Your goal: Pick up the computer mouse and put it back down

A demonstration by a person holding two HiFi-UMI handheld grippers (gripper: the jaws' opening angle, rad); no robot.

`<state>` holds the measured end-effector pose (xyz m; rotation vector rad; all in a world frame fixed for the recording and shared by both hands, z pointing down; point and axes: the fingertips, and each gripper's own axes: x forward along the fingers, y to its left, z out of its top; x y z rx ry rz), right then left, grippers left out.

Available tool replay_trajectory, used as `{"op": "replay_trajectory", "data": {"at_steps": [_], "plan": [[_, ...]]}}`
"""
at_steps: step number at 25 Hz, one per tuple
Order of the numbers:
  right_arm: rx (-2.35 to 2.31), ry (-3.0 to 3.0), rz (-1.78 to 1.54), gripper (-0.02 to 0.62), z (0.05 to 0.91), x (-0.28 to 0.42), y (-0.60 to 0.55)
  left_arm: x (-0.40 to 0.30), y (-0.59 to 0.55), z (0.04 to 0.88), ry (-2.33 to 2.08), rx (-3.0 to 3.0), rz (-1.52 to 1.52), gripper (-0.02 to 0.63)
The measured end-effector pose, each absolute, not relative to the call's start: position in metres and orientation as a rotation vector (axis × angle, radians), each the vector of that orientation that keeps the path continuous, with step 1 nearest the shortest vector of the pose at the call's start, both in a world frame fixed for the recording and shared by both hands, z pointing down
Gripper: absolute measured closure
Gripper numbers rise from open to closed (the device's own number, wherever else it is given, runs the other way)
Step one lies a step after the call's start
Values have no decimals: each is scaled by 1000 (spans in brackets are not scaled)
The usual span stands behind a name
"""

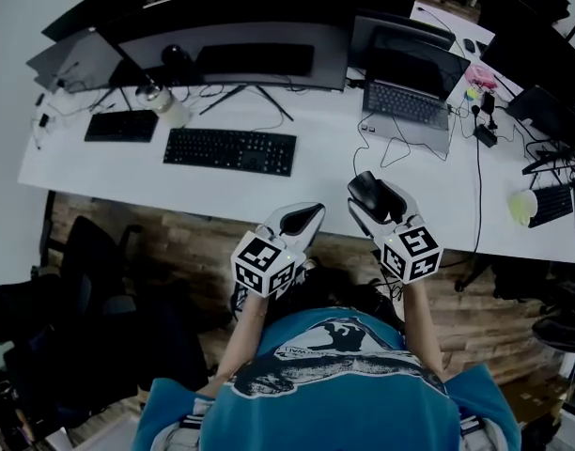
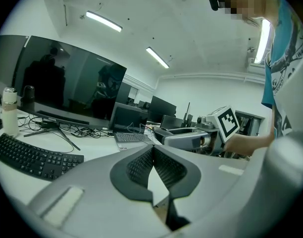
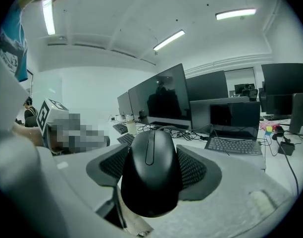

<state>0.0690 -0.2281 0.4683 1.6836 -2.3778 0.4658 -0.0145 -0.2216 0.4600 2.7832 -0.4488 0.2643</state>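
Black full-size keyboard [image 1: 230, 150] lies mid-surface on the white desk [image 1: 109, 172], curved dark monitor [image 1: 240, 26] behind it. L gripper [image 1: 304, 218] is over the front edge, fingers together, nothing between. R gripper [image 1: 374, 198] is just beside it, fingers clamped on the black computer mouse [image 1: 370, 192], held off the surface. Grey open laptop [image 1: 408, 101] sits back-right.

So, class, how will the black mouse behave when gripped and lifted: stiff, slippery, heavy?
Probably stiff: the mouse holds its shape in the right claw. Its smooth, rounded sides may slip, though ribbed pads help. Likely light: a side pinch alone carries it.
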Motion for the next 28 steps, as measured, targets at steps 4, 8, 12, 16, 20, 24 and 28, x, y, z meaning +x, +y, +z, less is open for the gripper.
{"op": "replay_trajectory", "data": {"at_steps": [4, 8, 12, 16, 20, 24, 28], "plan": [[1703, -2361, 475, 293, 470, 72, -218, -9, -217, 461, -417, 2789, 271, 592], [1721, -2349, 487, 293, 472, 75, -219, -7, -213, 462, -399, 2791, 274, 592], [1737, -2346, 497, 293, 475, 80, -227, -11, -215, 462, -408, 2790, 275, 592], [1746, -2320, 508, 293, 487, 92, -248, -18, -218, 462, -438, 2784, 271, 592], [1749, -2276, 536, 293, 511, 106, -277, -28, -224, 462, -476, 2779, 264, 592], [1733, -2206, 574, 293, 543, 120, -308, -37, -232, 461, -522, 2772, 260, 592], [1713, -2099, 619, 293, 583, 138, -330, -46, -239, 459, -569, 2765, 247, 592]]}}
